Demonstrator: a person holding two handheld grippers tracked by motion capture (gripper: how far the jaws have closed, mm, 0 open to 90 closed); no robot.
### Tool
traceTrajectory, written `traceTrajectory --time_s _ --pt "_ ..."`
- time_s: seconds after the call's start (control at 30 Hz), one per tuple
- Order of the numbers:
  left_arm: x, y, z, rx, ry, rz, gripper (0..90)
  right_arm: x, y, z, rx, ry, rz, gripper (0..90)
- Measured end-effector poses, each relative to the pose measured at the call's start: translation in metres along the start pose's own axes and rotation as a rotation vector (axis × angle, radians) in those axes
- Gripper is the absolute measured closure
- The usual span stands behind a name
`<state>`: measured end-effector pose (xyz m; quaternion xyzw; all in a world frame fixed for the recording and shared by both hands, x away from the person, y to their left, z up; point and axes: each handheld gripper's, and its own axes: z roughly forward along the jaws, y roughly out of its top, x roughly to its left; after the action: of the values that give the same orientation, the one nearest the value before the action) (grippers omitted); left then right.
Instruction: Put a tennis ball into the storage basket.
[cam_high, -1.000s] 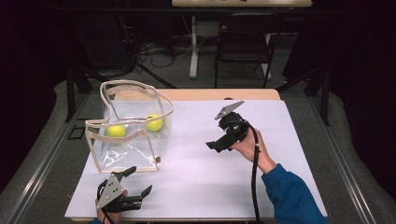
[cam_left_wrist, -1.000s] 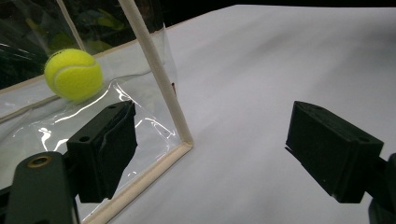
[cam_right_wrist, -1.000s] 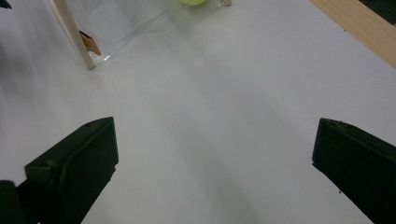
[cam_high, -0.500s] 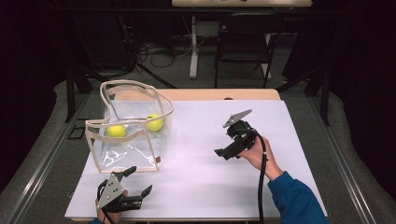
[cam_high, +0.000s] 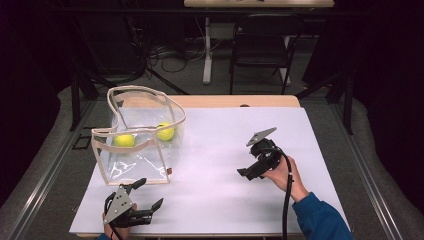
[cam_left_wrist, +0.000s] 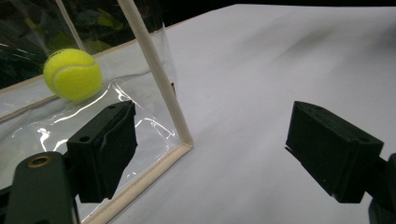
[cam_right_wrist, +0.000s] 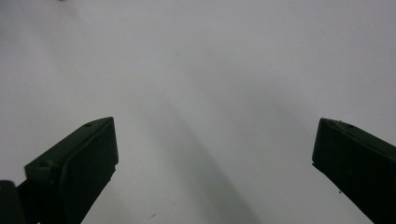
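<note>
The white table (cam_high: 220, 165) carries a clear plastic bag (cam_high: 142, 135) with cream trim near its far left corner, standing upright with its mouth open to the top, which leaves the inside easy to reach from above. Two yellow tennis balls sit on the bag's floor: one ball (cam_high: 124, 140) toward the left wall and the other ball (cam_high: 165, 132) just beside the right wall, well apart from both tools, so the bag probably serves as their container. The right gripper (cam_high: 248, 173) hovers over the bare middle-right of the table, tilted down, its jaws spread wide and grasping nothing. The left gripper (cam_high: 149, 197) rests low at the near left edge, just in front of the bag's near corner; its jaws are likewise released, one seeming to overlap the bag's bottom seam, though whether it touches the plastic is hard to tell.
</note>
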<state>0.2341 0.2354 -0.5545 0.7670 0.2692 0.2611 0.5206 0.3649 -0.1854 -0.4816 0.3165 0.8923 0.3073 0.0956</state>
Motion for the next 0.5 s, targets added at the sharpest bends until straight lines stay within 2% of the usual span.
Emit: traceTrajectory --time_s 0.17,0.5 --pt "0.0 0.0 0.0 0.0 0.0 0.001 15.9 0.001 -0.007 -0.001 0.009 -0.006 0.0 0.0" --pt "0.0 0.0 0.0 -0.001 0.0 0.001 15.9 0.003 -0.025 -0.004 -0.006 -0.019 0.012 0.0"
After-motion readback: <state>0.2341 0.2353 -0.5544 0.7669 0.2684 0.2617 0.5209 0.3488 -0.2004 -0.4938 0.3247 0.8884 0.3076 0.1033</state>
